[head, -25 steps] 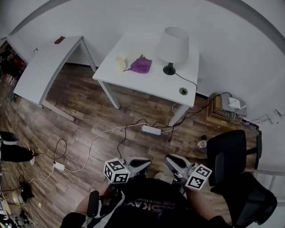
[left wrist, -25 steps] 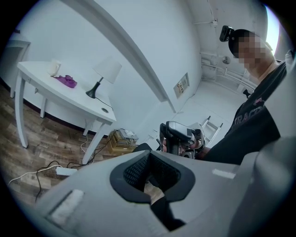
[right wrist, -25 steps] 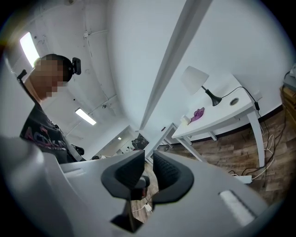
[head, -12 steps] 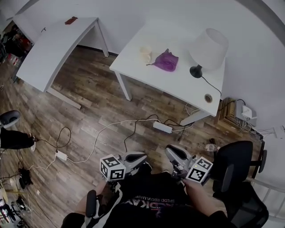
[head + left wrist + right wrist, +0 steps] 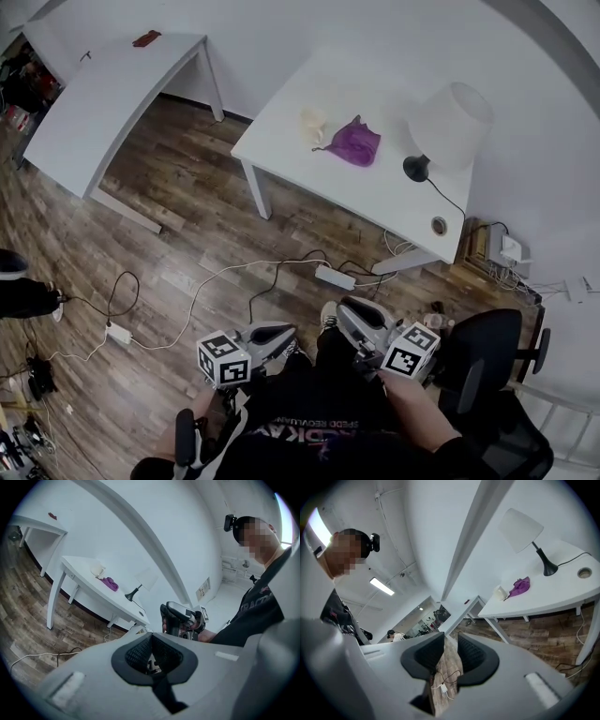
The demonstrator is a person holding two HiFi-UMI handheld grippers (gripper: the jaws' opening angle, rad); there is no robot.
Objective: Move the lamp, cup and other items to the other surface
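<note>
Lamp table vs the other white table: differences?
The lamp table carries the lamp, purple cloth and cup; the other table holds only a small dark red item. The lamp table has a round cable hole; none shows on the other table. Both are white with white legs.

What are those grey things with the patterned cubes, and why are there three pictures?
A person holds two tools, one in each hand. Each is a hand-held gripper: two jaws that pinch like tongs. The cubes are part of them. The left hand-held gripper has its jaws together. The right hand-held gripper has just been opening its jaws, and nothing is between them. One picture comes from a camera on the person's head, looking down. The other two come from cameras riding on the hand-held grippers, looking along their jaws. On the white table are a lamp, a cup and a purple cloth. A second table stands nearby.
</note>
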